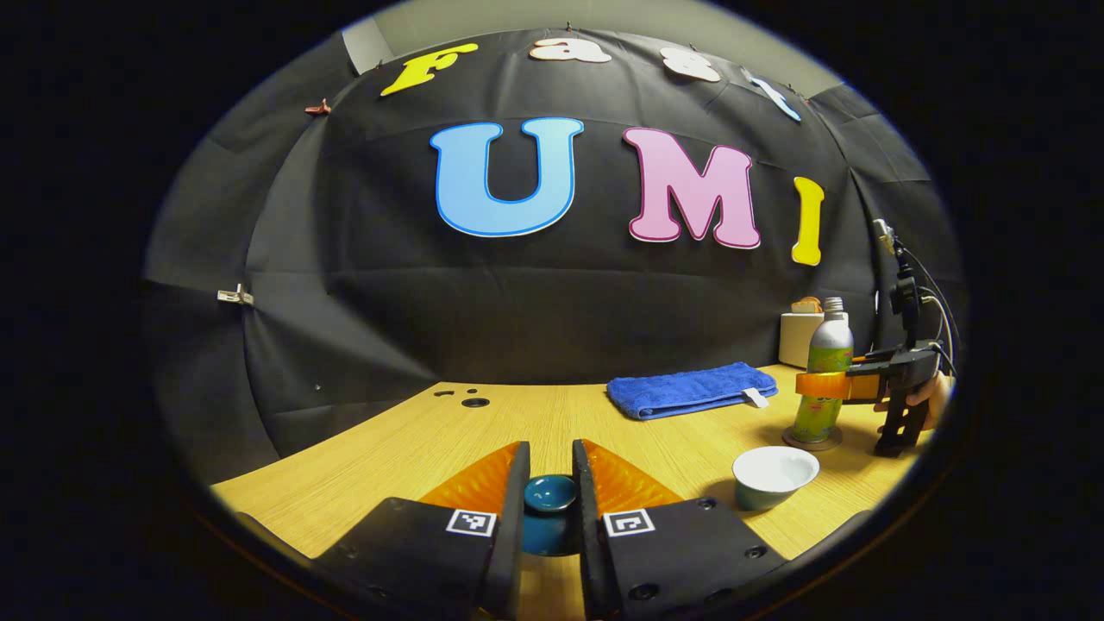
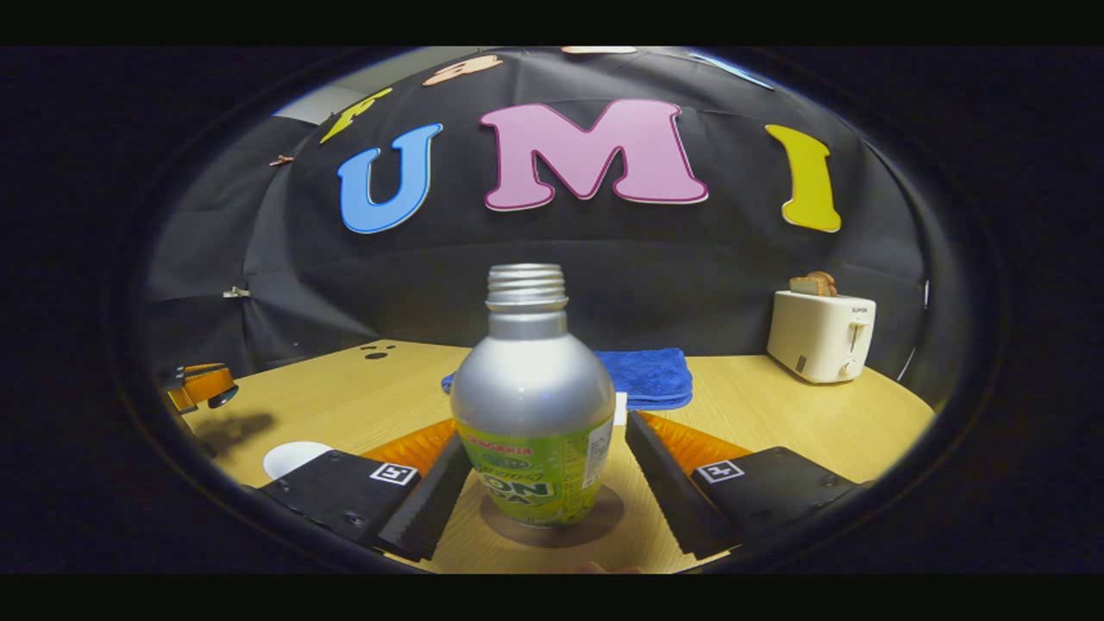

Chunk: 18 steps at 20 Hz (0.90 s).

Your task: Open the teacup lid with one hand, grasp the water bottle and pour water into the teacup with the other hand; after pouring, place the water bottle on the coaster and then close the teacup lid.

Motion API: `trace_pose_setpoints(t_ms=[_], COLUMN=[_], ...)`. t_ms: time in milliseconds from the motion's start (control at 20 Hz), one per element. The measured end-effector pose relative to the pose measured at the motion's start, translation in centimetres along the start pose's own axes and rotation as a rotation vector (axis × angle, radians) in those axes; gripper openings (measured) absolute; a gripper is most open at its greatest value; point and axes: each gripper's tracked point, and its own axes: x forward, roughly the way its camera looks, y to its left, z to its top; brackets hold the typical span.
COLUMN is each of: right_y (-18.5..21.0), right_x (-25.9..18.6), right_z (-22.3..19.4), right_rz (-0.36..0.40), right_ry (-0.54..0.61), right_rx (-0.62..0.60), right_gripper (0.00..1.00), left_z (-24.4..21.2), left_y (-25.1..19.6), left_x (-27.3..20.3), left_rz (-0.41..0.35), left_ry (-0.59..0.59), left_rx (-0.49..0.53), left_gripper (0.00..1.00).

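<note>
My left gripper [image 1: 550,450] is shut on the teal teacup lid [image 1: 548,504], held just above the wooden table [image 1: 517,423]. To its right stands the uncovered teacup [image 1: 774,476], white inside; its rim also shows at the lower left of the right gripper view [image 2: 296,458]. The silver and green water bottle [image 2: 533,405], uncapped, stands upright on a round brown coaster [image 2: 604,515]. My right gripper [image 2: 548,431] is open, one finger on each side of the bottle, with a gap on the right side. From the left gripper view, the bottle [image 1: 826,362] stands far right with the right gripper [image 1: 826,385] around it.
A folded blue towel [image 1: 688,390] lies at the back of the table behind the bottle. A white toaster [image 2: 819,336] with bread in it stands at the back right. Small holes [image 1: 474,402] mark the table's far left. The left gripper [image 2: 200,385] shows at the left edge of the right gripper view.
</note>
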Motion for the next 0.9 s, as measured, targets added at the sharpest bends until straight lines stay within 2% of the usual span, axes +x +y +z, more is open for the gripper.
trace_pose_setpoints(t_ms=[50,100,350,450,650,900], right_y=[0.3,0.6,1.2,0.8,0.8,1.4], right_x=[-0.5,-1.3,-5.0,-6.8,-10.4,-11.8], right_z=[0.2,0.3,-0.9,-1.4,0.1,-0.9], right_rz=[0.004,0.012,0.025,0.012,0.02,0.039], right_ry=[-0.003,-0.004,0.009,0.024,-0.034,-0.056], right_rx=[-0.007,-0.013,-0.053,-0.059,-0.052,-0.024], right_gripper=[0.96,1.0,1.0,1.0,1.0,1.0], left_z=[-0.1,0.0,-0.1,0.0,1.5,1.8], left_y=[0.0,0.0,-0.5,-1.9,-6.1,-13.8], left_x=[0.0,0.0,-0.1,-0.2,-0.4,0.3], left_rz=[0.0,0.0,-0.02,-0.073,-0.165,-0.323], left_ry=[0.0,0.0,0.003,-0.001,-0.053,0.011], left_rx=[0.0,0.0,-0.003,-0.001,-0.011,-0.04], left_gripper=[0.31,0.31,0.31,0.31,0.31,0.31])
